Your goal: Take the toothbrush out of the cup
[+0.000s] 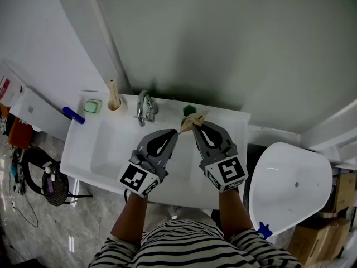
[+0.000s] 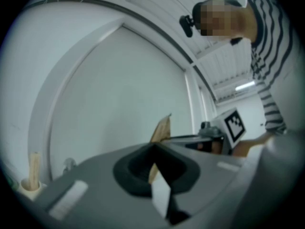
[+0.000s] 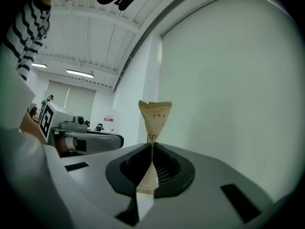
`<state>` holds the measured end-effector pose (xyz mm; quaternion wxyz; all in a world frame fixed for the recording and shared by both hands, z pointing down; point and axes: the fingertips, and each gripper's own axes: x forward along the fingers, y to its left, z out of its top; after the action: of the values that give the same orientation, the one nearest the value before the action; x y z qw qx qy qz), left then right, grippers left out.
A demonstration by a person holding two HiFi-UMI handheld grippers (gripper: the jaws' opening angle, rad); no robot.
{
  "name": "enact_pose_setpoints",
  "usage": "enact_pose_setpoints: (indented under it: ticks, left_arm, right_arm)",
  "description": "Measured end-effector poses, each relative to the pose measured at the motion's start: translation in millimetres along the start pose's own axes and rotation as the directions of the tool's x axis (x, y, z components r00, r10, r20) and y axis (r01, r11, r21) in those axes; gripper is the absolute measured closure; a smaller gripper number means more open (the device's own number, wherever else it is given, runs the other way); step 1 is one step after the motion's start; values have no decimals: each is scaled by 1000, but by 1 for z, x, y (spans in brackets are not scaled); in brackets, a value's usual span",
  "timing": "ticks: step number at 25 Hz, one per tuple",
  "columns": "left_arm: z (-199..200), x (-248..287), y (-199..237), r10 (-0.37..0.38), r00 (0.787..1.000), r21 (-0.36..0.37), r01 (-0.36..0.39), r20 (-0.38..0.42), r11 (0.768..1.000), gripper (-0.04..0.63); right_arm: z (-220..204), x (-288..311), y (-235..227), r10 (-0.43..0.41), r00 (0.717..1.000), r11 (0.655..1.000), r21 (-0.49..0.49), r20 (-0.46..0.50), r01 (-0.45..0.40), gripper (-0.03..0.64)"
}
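both grippers pinched on a paper packet; toothbrush not yet lifted from the cup

the right gripper (image 1: 196,125) is clamped on a tan paper packet (image 3: 155,117) that stands up out of its jaws, and the left gripper (image 1: 176,132) is closed tight on the packet's other end. the toothbrush (image 1: 113,89) stands in the cup (image 1: 116,106) at the back-left corner of the sink (image 1: 78,149), left of the faucet (image 1: 145,108) and well apart from both grippers. risk: pulling the grippers apart may tear the thin paper or slip it free. with both occupied, neither can reach the cup.
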<state>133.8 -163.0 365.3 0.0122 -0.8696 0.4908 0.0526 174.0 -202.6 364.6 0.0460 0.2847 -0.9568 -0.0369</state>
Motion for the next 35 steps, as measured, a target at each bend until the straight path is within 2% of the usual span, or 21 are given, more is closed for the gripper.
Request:
enact_pose_setpoints:
  ticks: [5,10,18,22,28,35]
  left_arm:
    - [7,-23,16,-23,1000,8,23,-5,1000,589]
    - [14,-47,52,-79,997,-12,79,12,997,589]
    - [38,-87,131,-170,982,-52,175,82,983,589]
    - [41,-109,164,-226,969,-54,232,96,971,588]
    - [37,-138,196,-297,951,-72,303,80,950,588]
    - [15,-163,228,-364,931,-122,362,13,924,588]
  right_arm:
    - [7,12,23,26,1000,1000,5,-7,-26,601]
    - [14,35,46,17,999,1000,-4,-46,-17,600]
    - [61,80,84,-112,993,993,-41,-28,111,601]
    - [76,101,105,-191,979,980,-68,-70,186,601]
    - [87,131,138,-279,957,958,-94,-77,271,601]
    - [69,172,167,-329,940,944,-60,-87,325,601]
